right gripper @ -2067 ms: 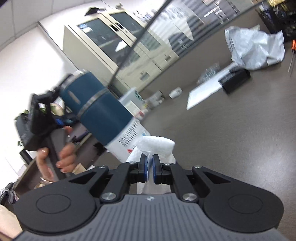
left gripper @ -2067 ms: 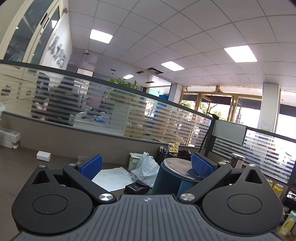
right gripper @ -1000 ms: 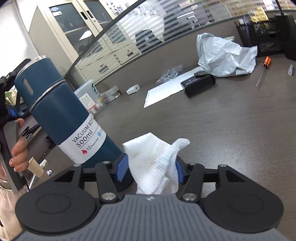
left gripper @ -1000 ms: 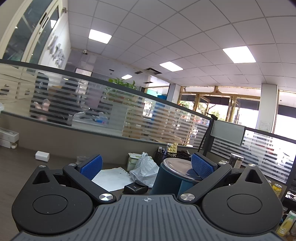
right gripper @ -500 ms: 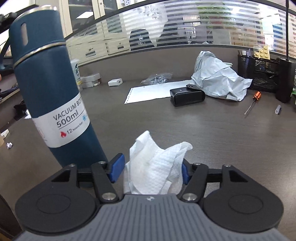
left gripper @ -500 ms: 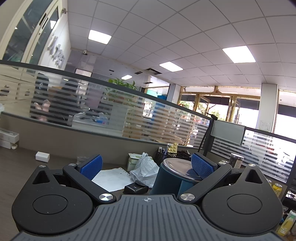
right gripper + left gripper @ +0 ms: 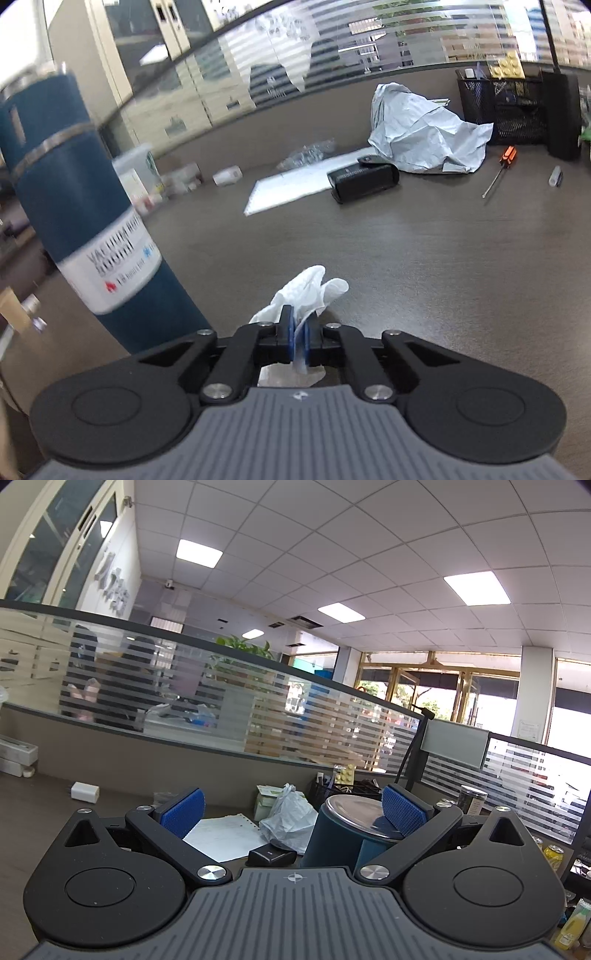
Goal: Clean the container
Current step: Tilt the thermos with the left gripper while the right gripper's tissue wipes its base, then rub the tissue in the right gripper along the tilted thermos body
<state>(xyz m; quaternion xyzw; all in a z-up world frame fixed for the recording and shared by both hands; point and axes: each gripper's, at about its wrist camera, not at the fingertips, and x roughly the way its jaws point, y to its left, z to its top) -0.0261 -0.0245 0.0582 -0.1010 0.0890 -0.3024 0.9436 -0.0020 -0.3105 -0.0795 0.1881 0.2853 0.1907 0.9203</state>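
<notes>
Two grippers in play. Right gripper [image 7: 299, 334] is clenched on a white paper towel [image 7: 308, 291] — its lower part is hidden behind the fingers. Vacuum bottle [image 7: 85, 218] stands upright on the desk [image 7: 424, 266] just left of the towel, label blurred, base cut off by the gripper body. Left gripper [image 7: 293, 814] has jaws spread wide, gripping nothing; in the left wrist view only the bottle's steel top and upper wall show, w/ the right pad [image 7: 402, 814] overlapping the rim — contact can't be judged.
</notes>
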